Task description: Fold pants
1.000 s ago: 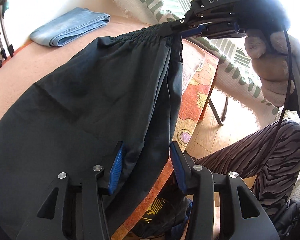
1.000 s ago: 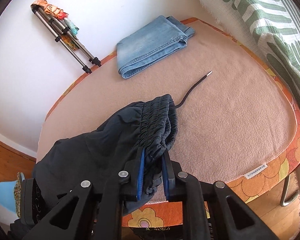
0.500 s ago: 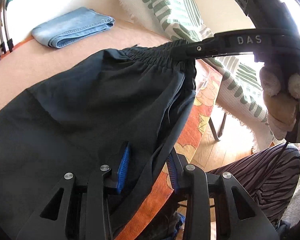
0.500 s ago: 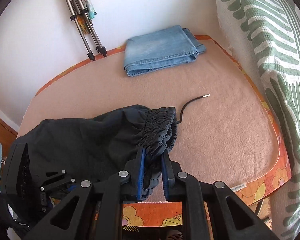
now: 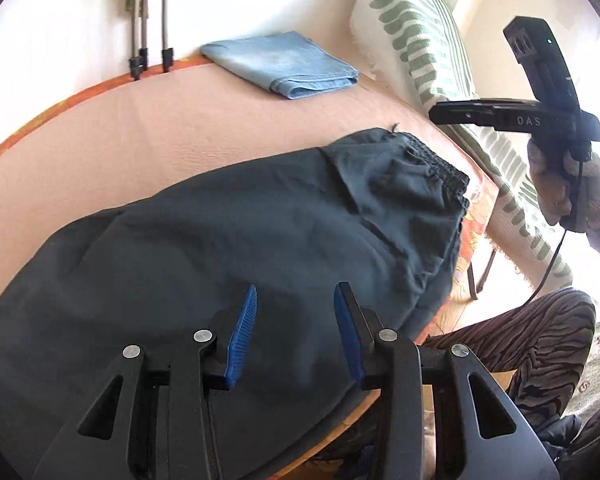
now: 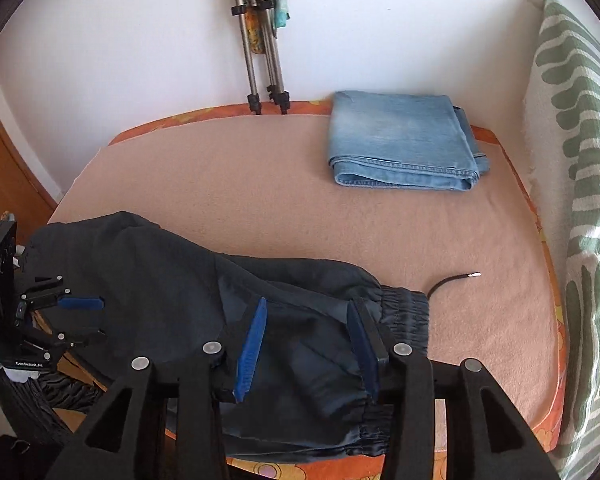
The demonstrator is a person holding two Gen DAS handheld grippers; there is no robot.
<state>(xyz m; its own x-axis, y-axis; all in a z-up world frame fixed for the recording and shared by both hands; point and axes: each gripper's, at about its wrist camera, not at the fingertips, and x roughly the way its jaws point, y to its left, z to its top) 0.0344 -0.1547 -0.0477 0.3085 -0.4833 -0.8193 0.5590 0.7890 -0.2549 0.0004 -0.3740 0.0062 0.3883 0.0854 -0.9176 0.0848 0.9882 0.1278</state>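
Right claw (image 6: 308, 344) just opened, spread above black pants (image 6: 180, 280); left claw (image 5: 294, 320) spread, empty.

White capital letters "DAS" stand on the side of the black right gripper (image 5: 440, 114), held up at the right of the left wrist view. In the right wrist view, small white lettering runs along the bottom edge of the black left gripper (image 6: 82, 318) at the near left; it seems to read "GenRobot.AI", though it is tiny and not certain. No other text can be read.
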